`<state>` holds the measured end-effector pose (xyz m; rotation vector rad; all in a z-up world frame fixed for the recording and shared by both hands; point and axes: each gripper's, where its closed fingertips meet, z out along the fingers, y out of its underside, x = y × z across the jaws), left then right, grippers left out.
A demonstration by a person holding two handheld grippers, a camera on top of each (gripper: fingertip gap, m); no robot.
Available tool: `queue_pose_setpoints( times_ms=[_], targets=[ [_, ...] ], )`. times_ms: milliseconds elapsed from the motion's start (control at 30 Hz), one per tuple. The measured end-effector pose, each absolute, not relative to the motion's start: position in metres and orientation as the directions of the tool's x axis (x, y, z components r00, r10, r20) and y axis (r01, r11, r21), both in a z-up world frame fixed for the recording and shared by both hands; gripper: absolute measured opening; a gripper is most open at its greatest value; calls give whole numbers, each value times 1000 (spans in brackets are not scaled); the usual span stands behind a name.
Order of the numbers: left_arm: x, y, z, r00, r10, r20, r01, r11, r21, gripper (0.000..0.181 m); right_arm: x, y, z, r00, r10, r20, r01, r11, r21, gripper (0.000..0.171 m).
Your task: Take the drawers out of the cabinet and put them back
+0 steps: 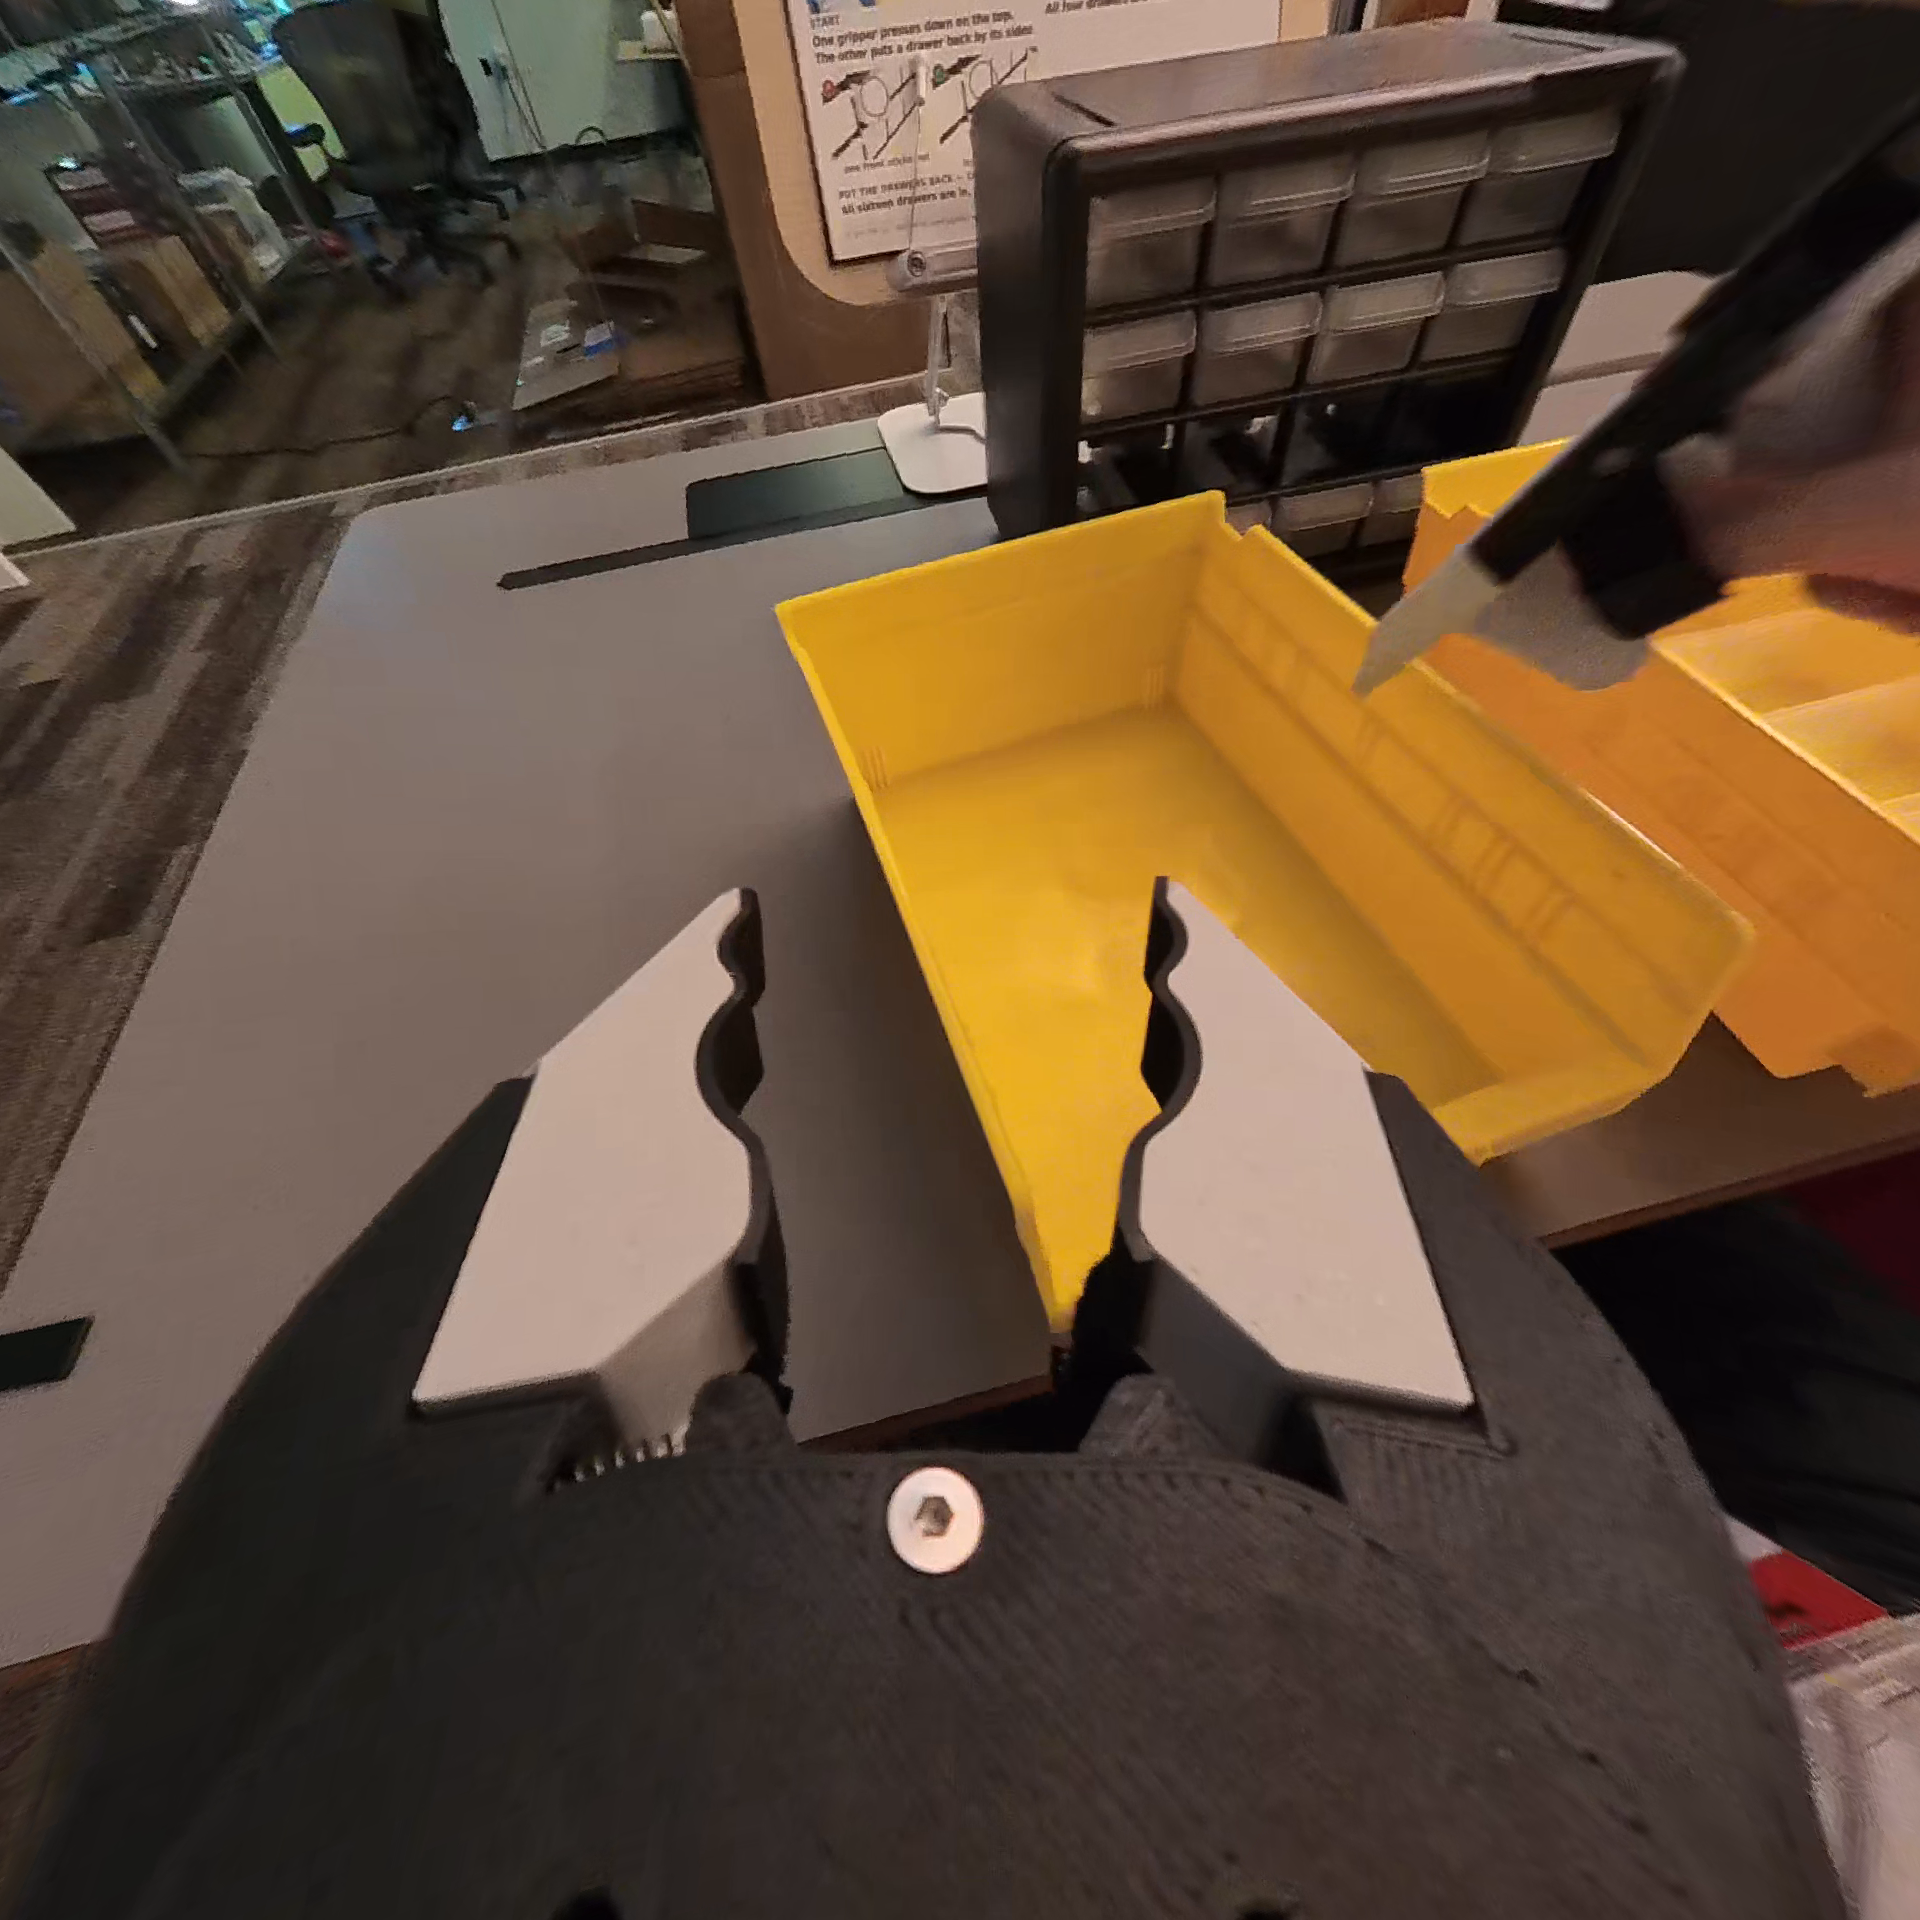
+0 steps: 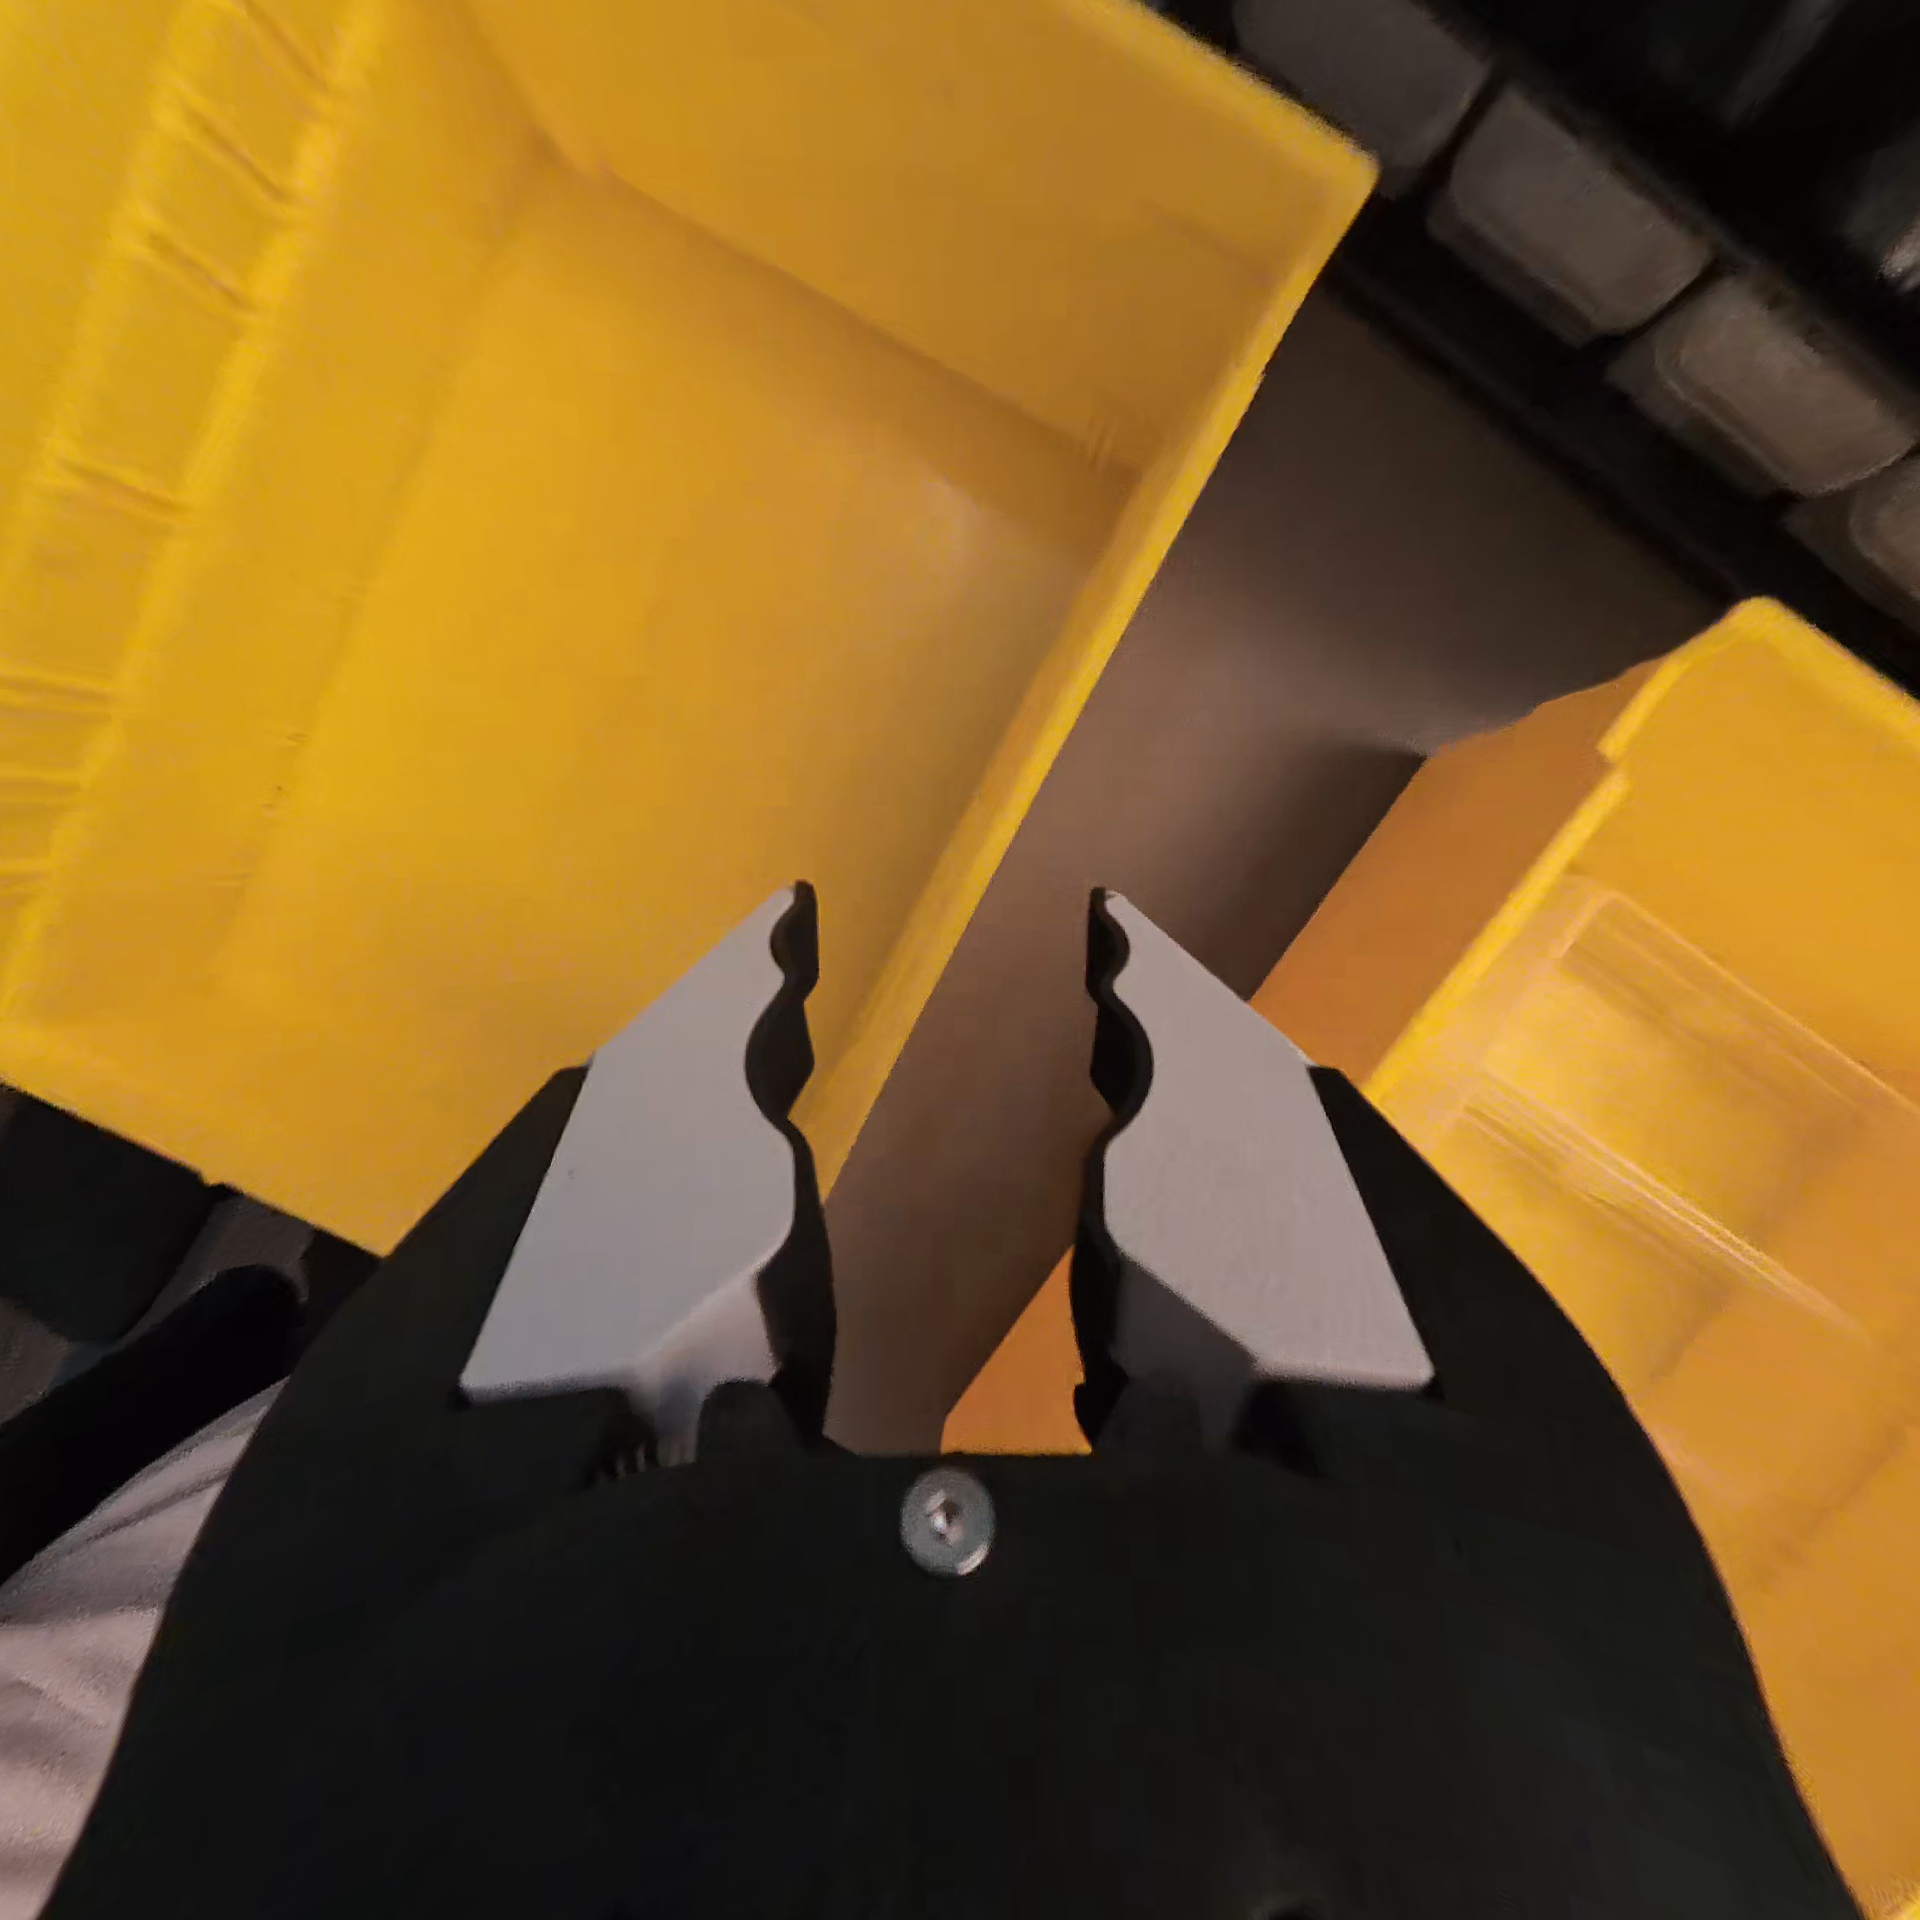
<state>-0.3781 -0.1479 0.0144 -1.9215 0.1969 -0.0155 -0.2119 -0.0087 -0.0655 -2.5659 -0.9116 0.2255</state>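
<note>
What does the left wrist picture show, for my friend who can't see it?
An open left gripper straddles the near wall of an empty yellow bin on a dark table. Behind stands a black cabinet of small clear drawers; the right gripper reaches in from the right.

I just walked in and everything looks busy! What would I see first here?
The big empty yellow bin on the dark table, right in front of the open left gripper. Behind it stands a black cabinet of little clear drawers, with some slots empty. The open right gripper hovers over the gap between that bin and a second yellow bin.
</note>
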Motion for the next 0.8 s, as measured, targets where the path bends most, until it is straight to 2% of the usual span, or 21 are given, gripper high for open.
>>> queue_pose_setpoints(
  times_ms=[133,200,267,333,500,633,767,800],
  targets=[
    [-377,-149,2,982,-166,-93,-150,-373,-915,72,-212,-2,-101,821,564,-89,525,-806,-274,50],
    [-378,-150,-4,980,-174,-94,-157,-396,-905,72,-214,-4,-113,834,534,-138,503,-840,-203,38],
    [-376,-155,-6,979,-188,-83,-156,-415,-896,72,-216,-10,-125,848,495,-189,483,-869,-111,13],
    [-370,-162,-4,974,-213,-75,-161,-422,-892,71,-213,-13,-133,863,466,-194,470,-882,-25,4],
    [-360,-180,30,965,-224,-136,-204,-316,-927,69,-223,-14,-124,841,511,-180,524,-852,28,3],
    [-367,-200,91,981,-165,-105,-124,-105,-987,71,-235,-18,-91,794,576,-196,596,-800,64,2],
    [-392,-236,162,991,-136,12,36,177,-984,72,-229,-10,-17,731,649,-212,658,-752,-32,3],
    [-398,-245,177,987,-153,56,92,246,-965,68,-217,-5,6,727,656,-202,659,-750,-63,3]
  ],
)
